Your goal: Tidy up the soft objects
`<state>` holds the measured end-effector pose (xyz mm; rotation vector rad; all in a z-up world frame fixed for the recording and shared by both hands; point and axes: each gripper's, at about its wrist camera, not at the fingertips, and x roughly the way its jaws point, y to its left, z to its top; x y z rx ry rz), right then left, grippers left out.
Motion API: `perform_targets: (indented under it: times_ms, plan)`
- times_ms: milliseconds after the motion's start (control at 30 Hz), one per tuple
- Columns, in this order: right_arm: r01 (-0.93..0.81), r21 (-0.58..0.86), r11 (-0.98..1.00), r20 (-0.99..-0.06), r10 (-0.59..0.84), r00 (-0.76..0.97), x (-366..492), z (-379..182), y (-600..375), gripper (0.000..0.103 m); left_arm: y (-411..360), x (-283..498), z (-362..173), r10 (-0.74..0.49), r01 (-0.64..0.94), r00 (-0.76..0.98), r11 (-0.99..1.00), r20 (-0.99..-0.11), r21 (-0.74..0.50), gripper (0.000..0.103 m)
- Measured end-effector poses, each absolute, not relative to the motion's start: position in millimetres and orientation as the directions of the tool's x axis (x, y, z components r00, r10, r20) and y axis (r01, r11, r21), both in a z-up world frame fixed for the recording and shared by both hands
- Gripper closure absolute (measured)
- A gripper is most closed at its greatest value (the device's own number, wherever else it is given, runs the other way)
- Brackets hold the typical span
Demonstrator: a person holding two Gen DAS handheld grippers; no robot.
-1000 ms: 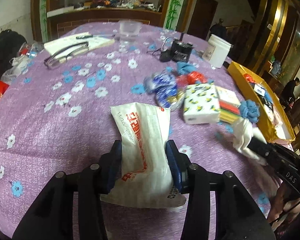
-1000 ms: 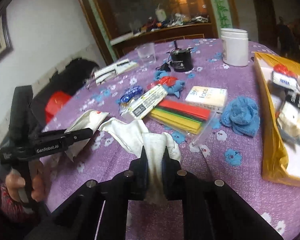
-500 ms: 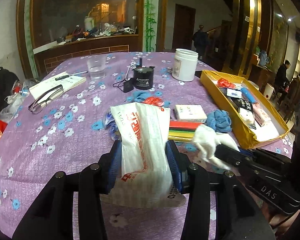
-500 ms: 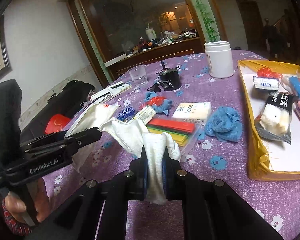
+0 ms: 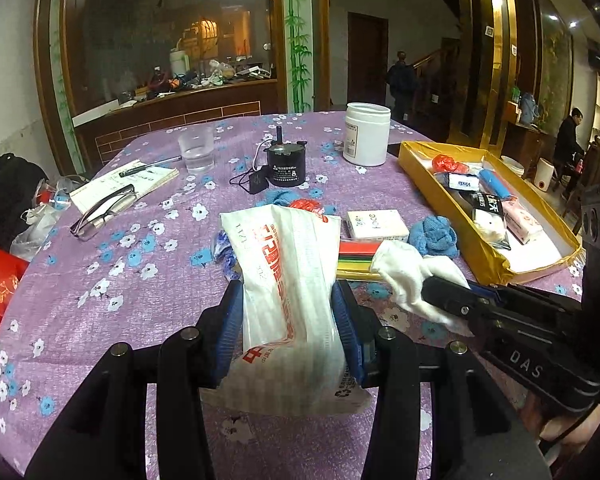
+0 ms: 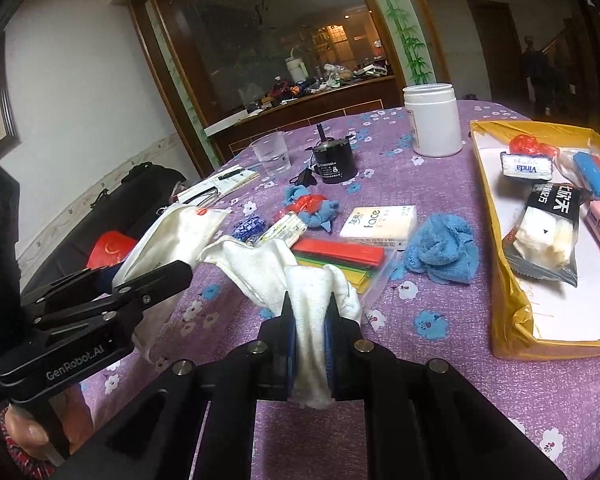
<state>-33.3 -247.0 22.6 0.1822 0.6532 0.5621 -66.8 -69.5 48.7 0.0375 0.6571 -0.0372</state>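
Observation:
My left gripper (image 5: pixel 288 300) is shut on a white plastic pack with red print (image 5: pixel 288 276) and holds it above the purple flowered table (image 5: pixel 100 280). The pack also shows in the right wrist view (image 6: pixel 176 232). My right gripper (image 6: pixel 309 312) is shut on a white cloth (image 6: pixel 268 268), lifted off the table; the cloth also shows in the left wrist view (image 5: pixel 408 268). A blue knitted cloth (image 6: pixel 444 252) lies beside the yellow box (image 6: pixel 512 300), which holds several soft packs, among them a black-labelled pack (image 6: pixel 548 232).
On the table lie a white tissue pack marked "face" (image 6: pixel 380 222), coloured sheets in a clear sleeve (image 6: pixel 340 258), a blue and red bundle (image 6: pixel 308 206), a black motor (image 6: pixel 334 162), a plastic cup (image 6: pixel 272 154), a white jar (image 6: pixel 434 120), and a notebook with glasses (image 5: pixel 116 196).
Both grippers have risen from the table with their loads. The views have tilted up and turned right toward the yellow box.

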Motion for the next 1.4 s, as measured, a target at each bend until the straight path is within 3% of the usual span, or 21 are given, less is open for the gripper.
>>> perform_targets:
  times_ms: [433, 767, 1133, 1400]
  plan:
    - [-0.309, 0.457, 0.834, -0.495, 0.527, 0.690, -33, 30, -305, 0.091, -94, -61, 61, -0.105, 0.129, 0.774, 0.992, -0.625, -0.007, 0.060]
    - [-0.124, 0.466, 0.876, -0.422, 0.343, 0.840, -49, 55, -400, 0.091, -165, -34, 79, -0.251, 0.286, 0.734, 0.957, -0.631, -0.049, 0.060]
    - [0.051, 0.487, 0.872, -0.472, 0.213, 0.855, -26, 45, -471, 0.091, -272, 4, 74, -0.396, 0.455, 0.622, 0.885, -0.676, -0.100, 0.060]
    - [0.172, 0.446, 0.878, -0.532, 0.106, 0.840, -8, 35, -496, 0.090, -323, 22, 47, -0.407, 0.497, 0.557, 0.862, -0.724, -0.103, 0.060]
